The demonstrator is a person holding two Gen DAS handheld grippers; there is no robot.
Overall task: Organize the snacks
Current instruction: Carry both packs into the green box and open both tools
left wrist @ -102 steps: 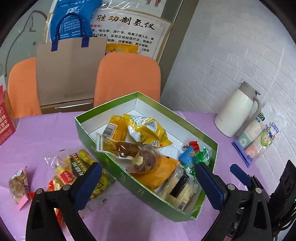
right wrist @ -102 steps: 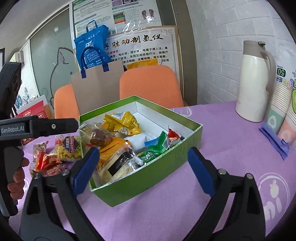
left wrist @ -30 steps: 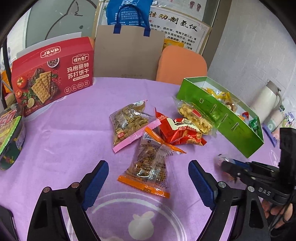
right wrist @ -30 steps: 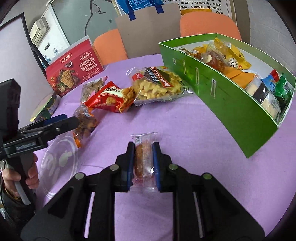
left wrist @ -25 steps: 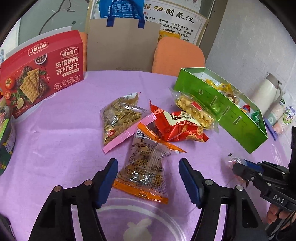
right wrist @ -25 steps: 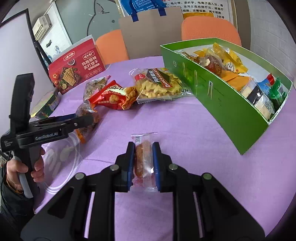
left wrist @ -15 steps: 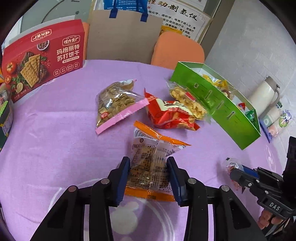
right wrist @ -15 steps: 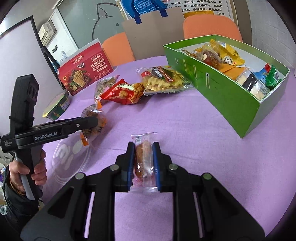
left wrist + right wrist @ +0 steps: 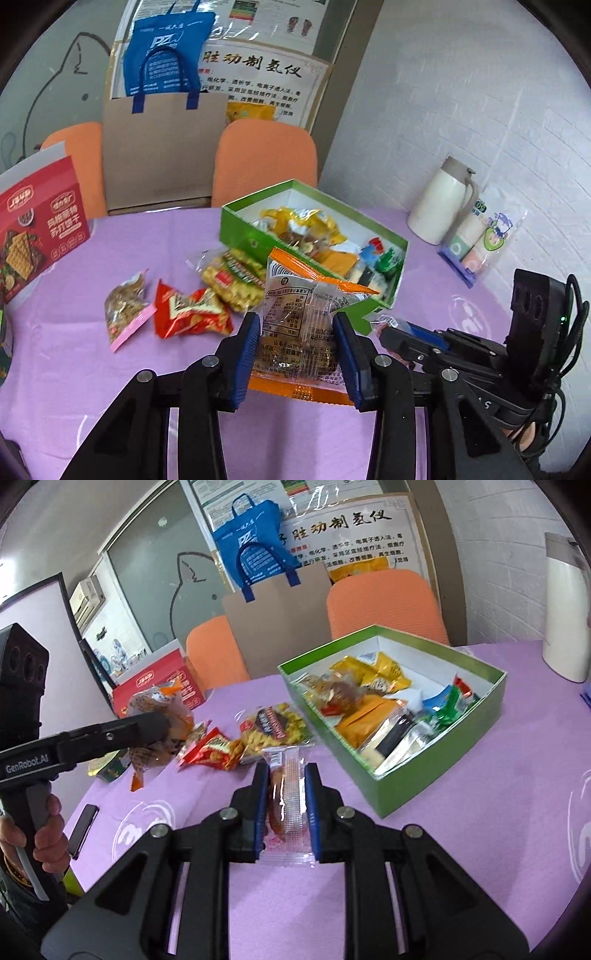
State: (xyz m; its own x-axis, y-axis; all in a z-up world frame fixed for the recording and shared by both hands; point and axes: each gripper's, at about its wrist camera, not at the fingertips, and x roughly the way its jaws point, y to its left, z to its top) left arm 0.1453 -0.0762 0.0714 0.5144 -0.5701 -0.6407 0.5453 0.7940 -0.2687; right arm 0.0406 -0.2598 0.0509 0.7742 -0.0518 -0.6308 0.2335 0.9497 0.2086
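My left gripper (image 9: 299, 354) is shut on a clear snack packet with orange edges (image 9: 299, 325), held above the purple table. In the right wrist view that packet (image 9: 166, 705) hangs at the left gripper's tip (image 9: 159, 723). My right gripper (image 9: 284, 801) is shut on a small clear packet with a brown snack (image 9: 286, 794), also lifted. The green box (image 9: 424, 775) holds several snacks and stands ahead and to the right. A red packet (image 9: 188, 314), a yellow packet (image 9: 232, 277) and a pink-edged packet (image 9: 123, 314) lie left of the box (image 9: 258, 236).
A red cracker box (image 9: 37, 221) stands at the table's left. A white thermos (image 9: 439, 203) and a pack of paper cups (image 9: 484, 240) stand at the right by the wall. Orange chairs (image 9: 266, 158) and a brown paper bag (image 9: 162, 147) stand behind. A phone (image 9: 83, 829) lies near the left edge.
The left jaws closed on the orange-edged packet and lifted it off the table. Both grippers rose and swung toward the green box; the right kept its small packet.
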